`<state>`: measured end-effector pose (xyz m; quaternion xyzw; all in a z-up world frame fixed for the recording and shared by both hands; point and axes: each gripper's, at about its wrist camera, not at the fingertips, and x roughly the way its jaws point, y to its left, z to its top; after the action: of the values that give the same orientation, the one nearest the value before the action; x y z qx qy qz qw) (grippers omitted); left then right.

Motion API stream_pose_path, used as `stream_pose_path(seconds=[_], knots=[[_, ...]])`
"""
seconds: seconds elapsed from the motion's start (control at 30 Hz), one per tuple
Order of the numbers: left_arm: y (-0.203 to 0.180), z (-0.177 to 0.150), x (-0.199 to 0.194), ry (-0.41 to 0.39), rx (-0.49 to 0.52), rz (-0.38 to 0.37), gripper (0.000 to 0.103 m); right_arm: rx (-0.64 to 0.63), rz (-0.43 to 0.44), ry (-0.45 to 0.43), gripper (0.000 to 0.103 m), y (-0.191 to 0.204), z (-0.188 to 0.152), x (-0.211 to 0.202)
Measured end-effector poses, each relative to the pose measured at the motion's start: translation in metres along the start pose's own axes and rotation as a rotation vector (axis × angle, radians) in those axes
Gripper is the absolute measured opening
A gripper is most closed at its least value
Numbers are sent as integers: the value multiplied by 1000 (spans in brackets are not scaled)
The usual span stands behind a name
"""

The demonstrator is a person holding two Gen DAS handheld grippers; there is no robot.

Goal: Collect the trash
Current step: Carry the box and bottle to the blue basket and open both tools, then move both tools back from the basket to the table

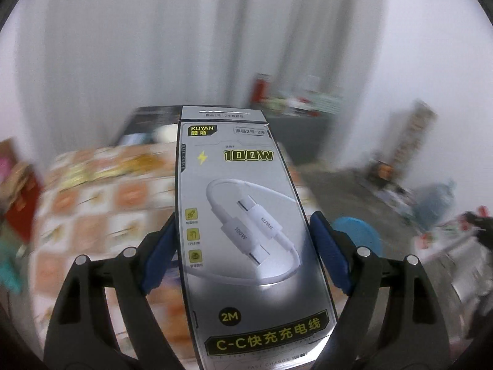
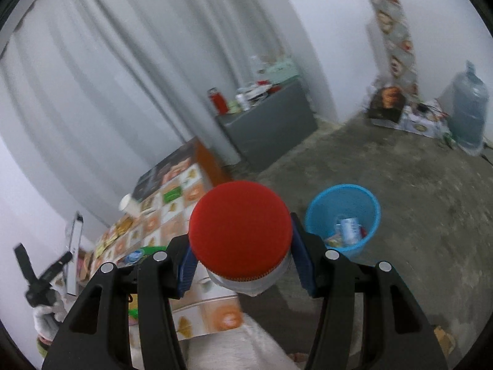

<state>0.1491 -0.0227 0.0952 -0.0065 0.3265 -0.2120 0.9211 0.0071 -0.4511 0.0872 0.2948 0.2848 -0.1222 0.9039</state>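
Observation:
My left gripper (image 1: 243,246) is shut on a silver charging-cable box (image 1: 243,215) printed "100W", held up lengthwise above the table. My right gripper (image 2: 243,256) is shut on a container with a red round lid (image 2: 240,231) and a white body, held above the table's edge. A blue mesh trash basket (image 2: 345,215) stands on the floor just right of the right gripper, with some wrappers inside. Its rim also shows in the left wrist view (image 1: 357,231) behind the right finger. The left gripper and box appear at the far left of the right wrist view (image 2: 74,243).
A table with a patterned orange-and-white cloth (image 2: 172,206) holds a white cup (image 2: 129,205), a green packet (image 2: 172,193) and other items. A grey cabinet (image 2: 271,126) with bottles stands by the curtain. A water jug (image 2: 468,114) and boxes sit at the far wall.

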Motion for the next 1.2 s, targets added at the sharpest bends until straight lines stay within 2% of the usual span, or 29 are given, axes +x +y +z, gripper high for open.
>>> stream_pose_path(seconds=[0.1,0.17,0.23,0.4,0.53,0.67,0.8,0.83,0.87,0.9,0.97,1.07,1.2], knots=[[-72,21,38,54,95,-130,79,44,-44,-10,53,-28,0,9],[-112,27,65,92,138,-184,79,85,-71,-7,53,-51,-1,20],[-163,32,107,160,182,-234,79,129,-90,-2,53,-74,0,32],[-254,18,209,326,217,-292,79,264,-105,25,53,-129,2,75],[-303,-5,281,398,246,-299,79,369,-108,57,53,-170,-1,123],[-334,-23,335,430,251,-289,80,448,-111,81,53,-196,-1,166],[-357,-28,381,417,249,-237,81,529,-90,107,54,-222,5,217],[-362,-31,395,414,235,-244,86,562,-81,110,55,-232,4,233],[-368,-35,409,424,227,-235,87,586,-68,115,58,-240,2,247],[-369,-37,417,434,224,-216,87,610,-85,123,65,-252,-4,266],[-368,-45,436,451,209,-174,87,646,-134,152,65,-269,-19,288],[-360,-50,440,439,162,-162,87,714,-148,212,66,-292,-45,307],[-342,-44,426,417,154,-197,87,699,-151,207,66,-297,-60,296]])
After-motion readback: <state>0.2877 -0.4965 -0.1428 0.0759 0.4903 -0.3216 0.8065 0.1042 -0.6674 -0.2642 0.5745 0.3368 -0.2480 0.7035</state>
